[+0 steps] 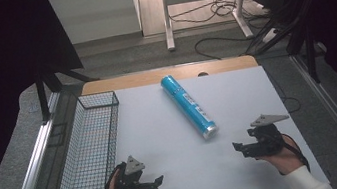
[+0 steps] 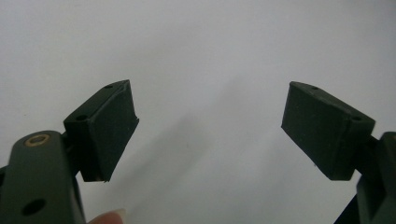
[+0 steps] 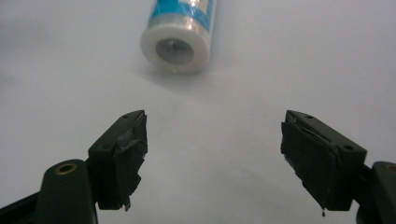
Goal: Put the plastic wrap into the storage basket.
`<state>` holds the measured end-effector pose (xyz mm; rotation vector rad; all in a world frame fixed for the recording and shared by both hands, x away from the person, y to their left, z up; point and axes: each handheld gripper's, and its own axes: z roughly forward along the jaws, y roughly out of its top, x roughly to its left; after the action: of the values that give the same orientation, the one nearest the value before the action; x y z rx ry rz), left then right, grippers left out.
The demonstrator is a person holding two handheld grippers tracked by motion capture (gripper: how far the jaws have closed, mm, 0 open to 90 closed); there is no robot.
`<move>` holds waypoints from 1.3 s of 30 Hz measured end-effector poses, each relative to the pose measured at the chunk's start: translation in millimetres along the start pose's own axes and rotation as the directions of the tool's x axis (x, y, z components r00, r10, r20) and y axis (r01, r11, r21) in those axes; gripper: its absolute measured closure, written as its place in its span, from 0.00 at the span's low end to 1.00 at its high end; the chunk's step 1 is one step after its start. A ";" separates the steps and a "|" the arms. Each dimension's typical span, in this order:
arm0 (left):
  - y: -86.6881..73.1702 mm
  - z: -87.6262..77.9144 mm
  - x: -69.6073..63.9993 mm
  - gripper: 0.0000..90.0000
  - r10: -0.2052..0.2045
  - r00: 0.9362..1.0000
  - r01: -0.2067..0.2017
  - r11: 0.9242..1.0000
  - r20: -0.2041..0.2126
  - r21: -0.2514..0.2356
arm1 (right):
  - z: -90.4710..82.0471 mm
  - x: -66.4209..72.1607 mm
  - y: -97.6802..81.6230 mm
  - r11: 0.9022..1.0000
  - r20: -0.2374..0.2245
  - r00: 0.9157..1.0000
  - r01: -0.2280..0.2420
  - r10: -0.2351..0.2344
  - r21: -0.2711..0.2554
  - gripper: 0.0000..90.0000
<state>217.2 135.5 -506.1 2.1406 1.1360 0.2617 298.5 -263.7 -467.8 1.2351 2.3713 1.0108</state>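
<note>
We see a blue tube lying on its side on the white tabletop, a long cylinder with a bright blue wrap and a pale printed label running along its length. It lies at a slant: its blue far end sits near the table's back edge, and its white, round near end points toward the right side of the near edge. In the right gripper view that near end of the tube faces us as a white disc with a greyish centre, flat on the surface.
</note>
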 end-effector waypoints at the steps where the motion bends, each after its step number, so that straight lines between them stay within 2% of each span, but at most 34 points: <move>1: 0.0 0.2 -0.3 0.19 0.000 1.000 0.000 1.000 0.002 -0.001 | 1.8 0.2 5.5 1.000 -0.003 1.000 0.000 0.000 0.004 0.26; 3: 0.0 0.2 -0.5 0.19 0.001 1.000 -0.001 1.000 0.003 -0.001 | 3.9 0.6 11.6 1.000 -0.007 1.000 0.002 -0.002 0.003 0.26; 5: 0.2 -0.2 -1.1 0.20 0.000 1.000 0.000 1.000 0.005 -0.004 | 9.4 4.5 31.5 1.000 -0.017 1.000 0.011 -0.011 0.000 0.25; 6: 0.2 -0.2 -1.1 0.19 0.000 1.000 0.000 1.000 0.005 -0.004 | 9.4 4.5 31.5 1.000 -0.017 1.000 0.011 -0.011 0.000 0.25; 7: 0.2 -0.4 -1.0 0.19 0.001 1.000 -0.001 1.000 0.005 -0.005 | 15.3 7.0 45.3 1.000 -0.020 0.999 0.028 -0.028 0.006 0.25; 10: -0.4 -0.2 -0.4 0.20 0.001 1.000 -0.001 1.000 0.003 -0.003 | 26.8 8.5 63.8 0.999 -0.023 0.999 0.039 -0.039 0.025 0.25; 16: -1.1 -0.4 0.3 0.19 0.001 1.000 0.000 1.000 0.002 -0.006 | 59.0 8.1 101.4 0.996 -0.037 0.998 0.048 -0.045 0.072 0.24; 20: -1.6 -0.1 0.4 0.20 0.002 1.000 -0.002 1.000 0.004 -0.005 | 77.2 6.8 122.3 0.996 -0.055 0.998 0.036 -0.031 0.081 0.24; 27: -2.0 -0.3 1.2 0.19 0.002 1.000 -0.002 1.000 -0.001 -0.005 | 99.4 8.4 144.0 0.994 -0.060 0.998 0.037 -0.031 0.103 0.24; 28: -2.0 -0.4 1.1 0.19 0.003 1.000 -0.003 1.000 -0.002 -0.005 | 107.0 9.4 150.1 0.991 -0.056 0.998 0.046 -0.039 0.125 0.24; 29: -2.1 -0.3 0.9 0.19 0.002 1.000 -0.002 1.000 -0.001 -0.007 | 107.0 9.4 150.1 0.991 -0.056 0.998 0.046 -0.039 0.125 0.24; 34: -2.1 -0.2 0.4 0.19 0.002 1.000 -0.002 1.000 0.000 -0.006 | 128.8 10.0 167.6 0.984 -0.032 0.999 0.047 -0.043 0.171 0.25; 39: -2.4 -0.5 0.9 0.19 0.003 1.000 -0.003 1.000 -0.002 -0.006 | 144.4 10.4 174.9 0.976 -0.012 0.999 0.046 -0.044 0.213 0.25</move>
<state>215.9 137.4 -507.4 2.1370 1.1319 0.2682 474.7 -121.8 -448.7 1.2434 2.5551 0.7639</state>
